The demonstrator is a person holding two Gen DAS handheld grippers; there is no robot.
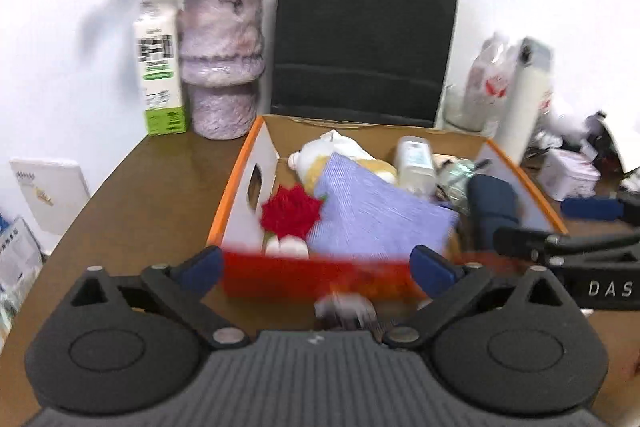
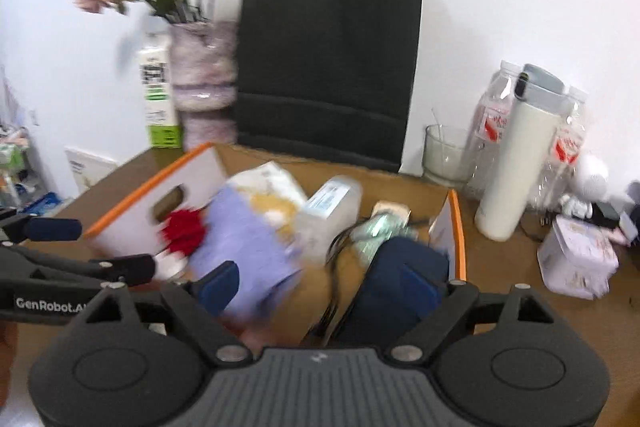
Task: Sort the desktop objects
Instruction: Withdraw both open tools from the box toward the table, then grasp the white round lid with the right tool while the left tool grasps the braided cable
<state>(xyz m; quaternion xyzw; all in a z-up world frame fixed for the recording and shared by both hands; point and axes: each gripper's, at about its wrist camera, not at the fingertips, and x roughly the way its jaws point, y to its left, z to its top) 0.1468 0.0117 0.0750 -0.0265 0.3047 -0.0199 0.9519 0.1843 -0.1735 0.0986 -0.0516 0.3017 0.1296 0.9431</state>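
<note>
A cardboard box (image 1: 248,171) with orange rims stands on the brown desk. In it lie a red knitted flower (image 1: 291,213), a lavender cloth (image 1: 376,215), a plush toy (image 1: 316,157), a white bottle (image 1: 416,163) and a dark blue object (image 1: 494,203). My left gripper (image 1: 318,263) is open in front of the box's near wall, holding nothing; a small blurred thing (image 1: 346,307) lies below it. My right gripper (image 2: 316,285) is open over the box's near part, between the lavender cloth (image 2: 244,247) and the dark blue object (image 2: 400,267), pressing on neither.
A black paper bag (image 1: 364,35), a pink vase of flowers (image 1: 220,67) and a milk carton (image 1: 160,67) stand behind the box. Right of it are a white flask (image 2: 516,163), a glass (image 2: 444,155), plastic jars (image 2: 492,119) and a white tin (image 2: 576,259).
</note>
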